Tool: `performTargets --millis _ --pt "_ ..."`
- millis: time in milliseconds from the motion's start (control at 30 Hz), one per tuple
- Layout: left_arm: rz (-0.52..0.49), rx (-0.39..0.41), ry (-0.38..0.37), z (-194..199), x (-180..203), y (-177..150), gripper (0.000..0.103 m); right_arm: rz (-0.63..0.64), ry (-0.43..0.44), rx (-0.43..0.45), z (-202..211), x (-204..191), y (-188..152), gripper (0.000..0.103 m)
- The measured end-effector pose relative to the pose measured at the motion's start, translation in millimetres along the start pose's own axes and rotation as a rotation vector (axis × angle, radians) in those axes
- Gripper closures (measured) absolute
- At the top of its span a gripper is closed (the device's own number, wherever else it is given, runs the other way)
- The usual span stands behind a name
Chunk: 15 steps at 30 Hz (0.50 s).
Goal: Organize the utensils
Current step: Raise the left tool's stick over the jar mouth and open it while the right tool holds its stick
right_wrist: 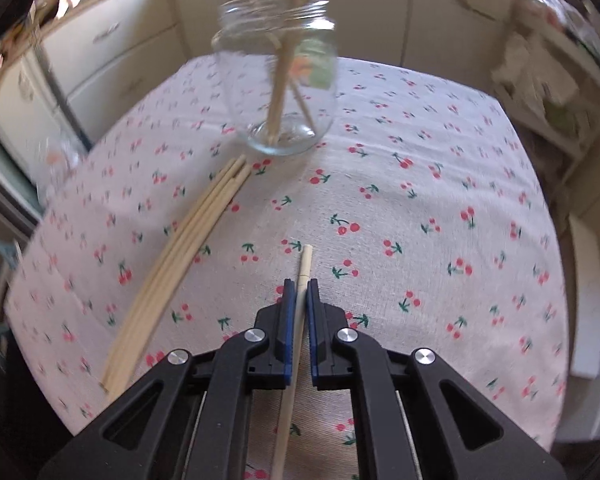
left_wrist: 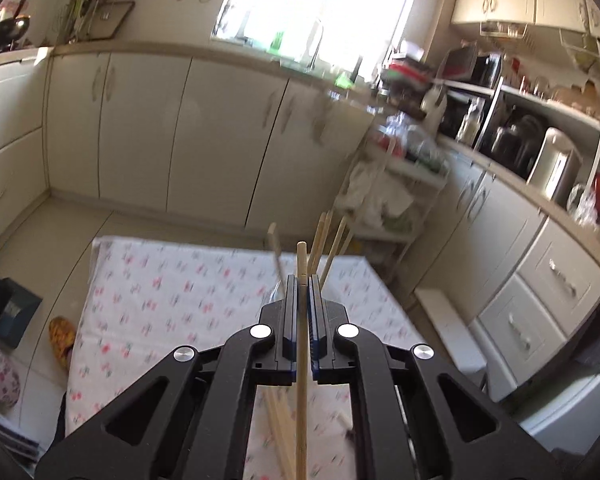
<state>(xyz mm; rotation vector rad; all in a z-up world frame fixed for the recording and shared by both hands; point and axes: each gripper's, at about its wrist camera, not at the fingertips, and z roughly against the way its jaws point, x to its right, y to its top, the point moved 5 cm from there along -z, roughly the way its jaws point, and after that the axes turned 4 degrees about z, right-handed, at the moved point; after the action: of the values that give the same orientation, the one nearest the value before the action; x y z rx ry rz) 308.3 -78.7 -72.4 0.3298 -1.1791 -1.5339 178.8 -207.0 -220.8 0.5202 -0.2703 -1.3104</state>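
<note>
Both grippers are pinching one chopstick each: left gripper (left_wrist: 302, 280) holds its chopstick (left_wrist: 301, 344) up, right gripper (right_wrist: 299, 286) holds another chopstick (right_wrist: 300, 300) over the cherry tablecloth (right_wrist: 420, 200). The jar (right_wrist: 278, 80) with sticks in it is blurry, its sticks cut off at the top, and the loose bundle (right_wrist: 180, 256) lies just left.

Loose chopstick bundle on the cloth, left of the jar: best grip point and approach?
Probably from above, jaws across the chopstick bundle at mid-length. The sticks lie flat, parallel and touching on the tablecloth; mid-length is clear of the jar. Peel off an outer stick; centre ones have no finger room.
</note>
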Motion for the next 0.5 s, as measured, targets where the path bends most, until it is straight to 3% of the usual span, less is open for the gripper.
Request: performTargets --millis 100,333,500 --pt "0.019 0.055 -0.002 0 9 18 0.098 -0.018 0.024 0.007 -1 4 0 0.097" --pt "0.078 0.221 0.028 -1 19 62 0.098 -0.413 0.280 0.124 0 54 -15 0.097" --pt "0.064 0.391 0.103 2 29 80 0.098 -0.537 0.321 0.235 10 75 -21 0.097"
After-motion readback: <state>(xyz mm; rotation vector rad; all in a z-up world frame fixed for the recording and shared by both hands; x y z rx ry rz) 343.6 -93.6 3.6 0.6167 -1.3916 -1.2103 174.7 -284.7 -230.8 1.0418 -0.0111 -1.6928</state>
